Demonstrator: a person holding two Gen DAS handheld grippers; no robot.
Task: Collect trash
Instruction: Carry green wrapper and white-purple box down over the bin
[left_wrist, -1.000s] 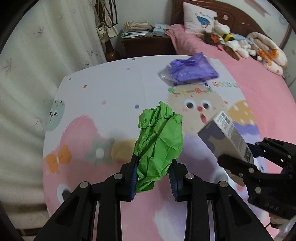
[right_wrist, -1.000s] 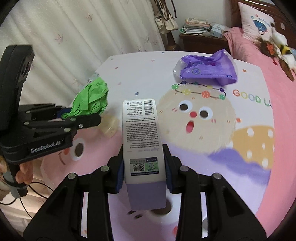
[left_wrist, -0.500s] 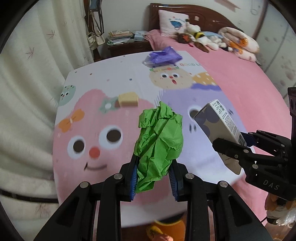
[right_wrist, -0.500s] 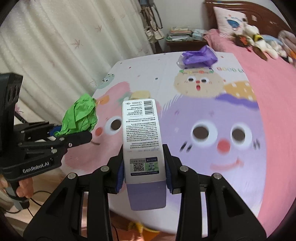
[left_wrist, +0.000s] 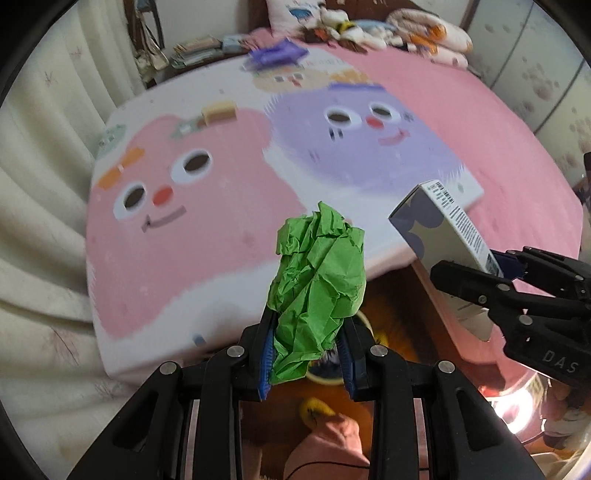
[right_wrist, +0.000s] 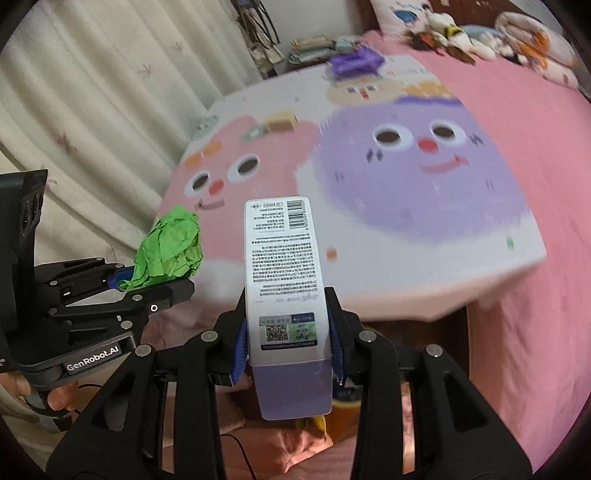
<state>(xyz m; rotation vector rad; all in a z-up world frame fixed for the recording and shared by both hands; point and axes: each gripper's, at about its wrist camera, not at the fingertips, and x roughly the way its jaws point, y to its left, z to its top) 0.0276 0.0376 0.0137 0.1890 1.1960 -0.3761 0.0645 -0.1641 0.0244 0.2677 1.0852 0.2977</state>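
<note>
My left gripper is shut on a crumpled green paper ball and holds it past the near edge of the bed. It also shows in the right wrist view. My right gripper is shut on a white and purple carton box, held upright beside the left gripper. The box also shows in the left wrist view. A purple plastic bag lies far back on the bed, also seen in the right wrist view. Below the grippers an orange bin is partly hidden.
The bed carries a cartoon-print cover over a pink sheet. Cream curtains hang at the left. A nightstand with papers and plush toys are at the back.
Both grippers have drawn back from over the bed to beyond its near edge, each keeping its load. The floor and orange bin below have come into view.
</note>
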